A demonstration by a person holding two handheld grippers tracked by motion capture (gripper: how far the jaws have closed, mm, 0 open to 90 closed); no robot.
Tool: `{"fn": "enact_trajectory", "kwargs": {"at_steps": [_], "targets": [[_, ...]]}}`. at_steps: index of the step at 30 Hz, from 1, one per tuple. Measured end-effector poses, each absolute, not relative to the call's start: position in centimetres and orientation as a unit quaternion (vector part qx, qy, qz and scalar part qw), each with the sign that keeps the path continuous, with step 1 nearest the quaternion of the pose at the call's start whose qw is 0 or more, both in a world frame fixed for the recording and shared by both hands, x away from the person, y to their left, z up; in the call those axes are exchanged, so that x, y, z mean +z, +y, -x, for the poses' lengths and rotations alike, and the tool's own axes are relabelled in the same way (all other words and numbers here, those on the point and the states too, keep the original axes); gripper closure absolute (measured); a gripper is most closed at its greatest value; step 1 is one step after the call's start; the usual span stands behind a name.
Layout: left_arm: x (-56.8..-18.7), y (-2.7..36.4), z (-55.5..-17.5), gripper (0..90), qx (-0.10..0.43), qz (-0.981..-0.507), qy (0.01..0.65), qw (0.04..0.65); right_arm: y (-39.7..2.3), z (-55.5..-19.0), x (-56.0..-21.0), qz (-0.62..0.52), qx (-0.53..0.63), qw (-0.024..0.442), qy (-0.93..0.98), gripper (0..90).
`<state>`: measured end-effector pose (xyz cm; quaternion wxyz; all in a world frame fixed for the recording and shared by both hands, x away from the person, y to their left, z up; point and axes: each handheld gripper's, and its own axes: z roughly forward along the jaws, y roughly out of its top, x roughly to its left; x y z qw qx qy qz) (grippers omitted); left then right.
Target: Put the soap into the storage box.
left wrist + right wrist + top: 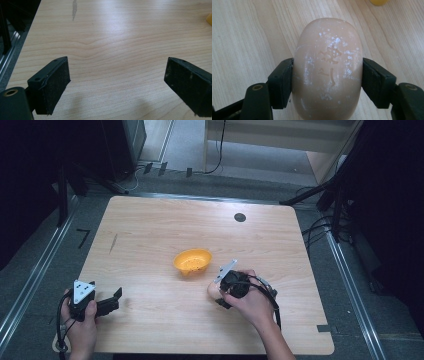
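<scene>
The right tool (pixel 328 75) is clenched on a pale pink soap bar (pixel 328 70), its jaws pressing both long sides just above the worktop (pixel 150 230). In the high view the hand hides most of the bar (only an end peeks out), near the orange bowl (pixel 192 261). The left tool (pixel 117 82) stands released, with bare wood between its jaws.

Matt, waxy soap bar (pixel 328 72) with chalky flecks; pale smooth-grained wood table (pixel 150 225); glossy plastic bowl (pixel 192 261).

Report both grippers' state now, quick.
Left gripper: jaws open, nothing between them.
Right gripper: jaws closed on the soap bar.
</scene>
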<state>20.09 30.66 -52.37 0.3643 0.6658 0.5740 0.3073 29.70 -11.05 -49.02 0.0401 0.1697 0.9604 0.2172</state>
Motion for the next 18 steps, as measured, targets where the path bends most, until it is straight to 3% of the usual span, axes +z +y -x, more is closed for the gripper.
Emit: {"fn": "enact_trajectory", "kwargs": {"at_steps": [18], "targets": [[-52.4, 30.6, -20.1, 6.8, 0.308, -0.666, 0.574, 0.364, -10.3, -31.0, -47.3, -0.094, 0.214, 0.041, 0.971, 32.1]]}}
